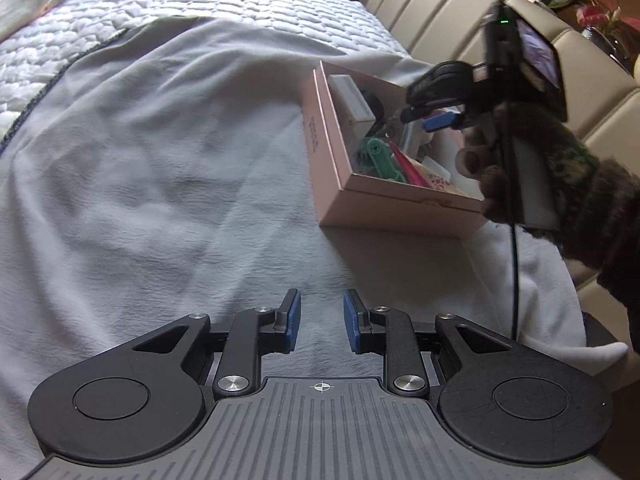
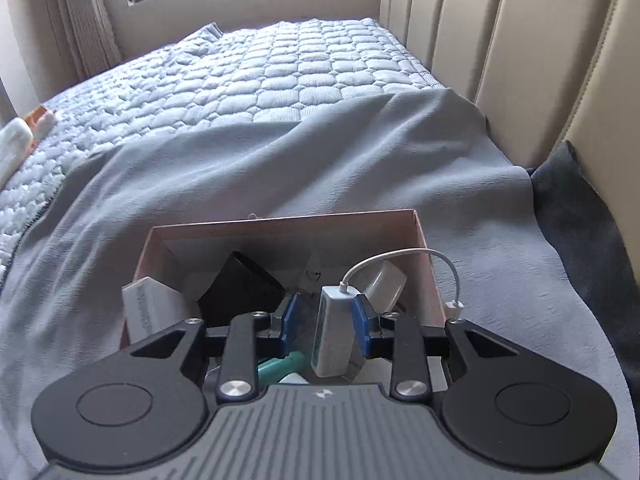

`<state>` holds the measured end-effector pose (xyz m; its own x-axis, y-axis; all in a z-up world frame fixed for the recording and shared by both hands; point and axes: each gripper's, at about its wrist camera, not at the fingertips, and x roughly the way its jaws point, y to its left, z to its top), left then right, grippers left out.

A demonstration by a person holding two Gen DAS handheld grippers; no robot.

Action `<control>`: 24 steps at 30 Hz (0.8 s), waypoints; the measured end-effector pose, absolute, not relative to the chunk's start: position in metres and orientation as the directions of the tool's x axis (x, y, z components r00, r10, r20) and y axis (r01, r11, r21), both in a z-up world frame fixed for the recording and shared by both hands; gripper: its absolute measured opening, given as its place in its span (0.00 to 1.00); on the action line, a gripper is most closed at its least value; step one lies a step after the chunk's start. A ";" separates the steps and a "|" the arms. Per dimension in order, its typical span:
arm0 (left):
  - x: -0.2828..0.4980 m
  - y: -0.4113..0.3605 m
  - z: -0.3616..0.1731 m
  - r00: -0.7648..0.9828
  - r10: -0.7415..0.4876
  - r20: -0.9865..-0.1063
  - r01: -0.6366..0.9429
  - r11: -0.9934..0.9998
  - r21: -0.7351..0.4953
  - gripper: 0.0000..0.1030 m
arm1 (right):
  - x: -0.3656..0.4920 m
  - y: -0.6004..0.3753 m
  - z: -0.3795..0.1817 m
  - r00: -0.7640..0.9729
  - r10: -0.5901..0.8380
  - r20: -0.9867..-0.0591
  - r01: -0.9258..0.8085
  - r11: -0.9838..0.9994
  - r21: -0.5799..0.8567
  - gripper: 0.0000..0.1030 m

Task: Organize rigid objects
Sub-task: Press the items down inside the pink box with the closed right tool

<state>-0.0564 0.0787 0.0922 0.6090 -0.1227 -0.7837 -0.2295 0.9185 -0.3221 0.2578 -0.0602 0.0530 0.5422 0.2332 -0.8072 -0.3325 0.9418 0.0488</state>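
A pink cardboard box [image 1: 384,200] lies on the grey blanket, holding several small items: a green clip [image 1: 376,156], a white carton [image 2: 148,308] and a black object [image 2: 240,288]. My right gripper [image 2: 326,320] hangs over the box [image 2: 280,220], jaws open. A white adapter [image 2: 332,332] with a short white cable [image 2: 400,256] stands between them. It rests against the right pad, with a gap to the left pad. In the left wrist view, the right gripper [image 1: 424,118] sits above the box, held by a hand in a dark fuzzy sleeve. My left gripper [image 1: 322,320] is open over bare blanket, nothing between its fingers.
The grey blanket [image 1: 160,180] covers the near part of a quilted white mattress [image 2: 300,64]. A beige padded headboard [image 2: 540,60] runs along the right. A dark cloth [image 2: 576,220] lies by the headboard, and a white plush item [image 1: 24,4] sits at the far left.
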 end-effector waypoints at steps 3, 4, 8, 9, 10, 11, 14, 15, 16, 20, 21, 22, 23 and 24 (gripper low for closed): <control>-0.061 0.087 0.093 0.607 -0.106 -0.788 -0.252 0.914 -0.317 0.25 | 0.250 -0.065 0.072 0.529 0.254 -0.810 -0.369 0.928 0.050 0.00; -0.063 0.090 0.094 0.607 -0.104 -0.788 -0.263 0.909 -0.322 0.25 | 0.239 -0.072 0.092 0.547 0.277 -0.790 -0.394 0.918 0.048 0.00; -0.066 0.098 0.098 0.616 -0.093 -0.783 -0.294 0.895 -0.337 0.25 | 0.205 -0.092 0.178 0.589 0.387 -0.709 -0.498 0.865 0.059 0.00; -0.067 0.099 0.100 0.621 -0.091 -0.778 -0.298 0.891 -0.342 0.25 | 0.198 -0.096 0.197 0.598 0.408 -0.690 -0.518 0.854 0.056 0.00; -0.067 0.100 0.103 0.626 -0.089 -0.775 -0.302 0.888 -0.347 0.25 | 0.194 -0.098 0.216 0.602 0.430 -0.673 -0.536 0.842 0.059 0.00; -0.067 0.100 0.105 0.630 -0.088 -0.771 -0.305 0.886 -0.350 0.25 | 0.191 -0.099 0.229 0.601 0.447 -0.662 -0.546 0.835 0.067 0.00; -0.065 0.101 0.110 0.634 -0.072 -0.770 -0.317 0.884 -0.344 0.25 | 0.197 -0.098 0.246 0.577 0.477 -0.663 -0.549 0.828 0.117 0.00; -0.066 0.101 0.111 0.634 -0.065 -0.771 -0.323 0.884 -0.340 0.25 | 0.202 -0.096 0.244 0.564 0.477 -0.674 -0.544 0.829 0.131 0.01; -0.066 0.101 0.112 0.633 -0.060 -0.772 -0.327 0.883 -0.337 0.25 | 0.210 -0.094 0.235 0.545 0.465 -0.698 -0.527 0.837 0.147 0.04; -0.073 0.103 0.116 0.628 -0.046 -0.777 -0.334 0.885 -0.323 0.25 | 0.237 -0.092 0.165 0.505 0.369 -0.780 -0.400 0.901 0.168 0.32; -0.074 0.103 0.115 0.624 -0.044 -0.780 -0.336 0.886 -0.319 0.25 | 0.242 -0.088 0.145 0.504 0.335 -0.796 -0.383 0.913 0.141 0.32; -0.076 0.103 0.113 0.619 -0.044 -0.784 -0.337 0.887 -0.316 0.25 | 0.246 -0.082 0.122 0.503 0.290 -0.814 -0.364 0.925 0.105 0.32; -0.077 0.103 0.110 0.614 -0.045 -0.788 -0.338 0.887 -0.314 0.25 | 0.251 -0.077 0.106 0.501 0.257 -0.826 -0.349 0.934 0.079 0.32; -0.078 0.103 0.107 0.608 -0.047 -0.792 -0.339 0.887 -0.313 0.25 | 0.255 -0.072 0.089 0.500 0.225 -0.836 -0.329 0.943 0.057 0.32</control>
<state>-0.0783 0.1032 0.1071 0.6084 -0.0469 -0.7923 -0.3392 0.8871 -0.3129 0.2549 -0.0724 0.0887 0.5004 0.2246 -0.8361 -0.3286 0.9428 0.0565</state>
